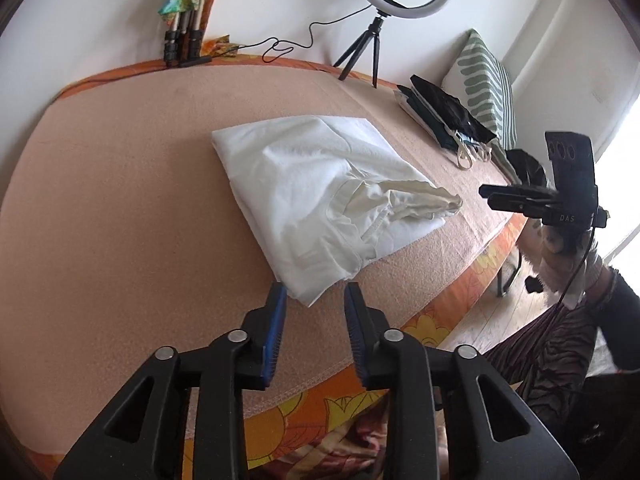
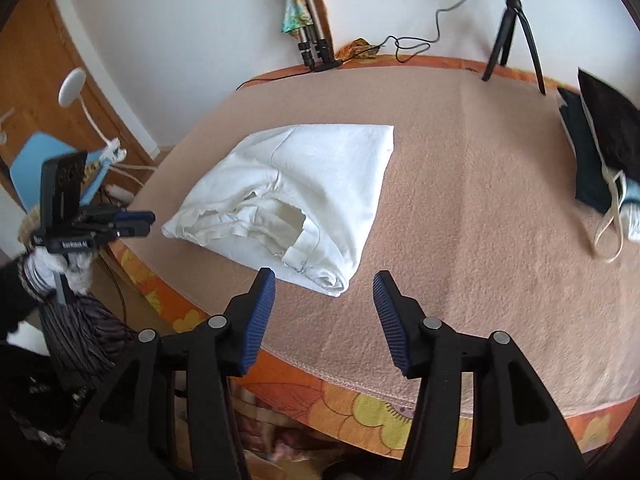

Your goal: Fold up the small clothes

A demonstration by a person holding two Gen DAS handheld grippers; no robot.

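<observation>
Already folded, the white garment [image 1: 320, 192] lay on the pink blanket [image 1: 120, 200] near its front edge. Your left gripper [image 1: 316, 312] and right gripper [image 2: 324, 300] hung released, empty, just short of it. Soft, light, floppy cloth; likely best pinched at a thick folded edge.

Both wrist views look down, sharing the white garment [image 1: 320, 184]

Each tool is showing black plastic arms, silver rivets and ribbed blue pads [image 2: 256, 320]. The person is wearing a dark sleeve [image 1: 624, 312] and striped trousers [image 1: 540, 356].
</observation>
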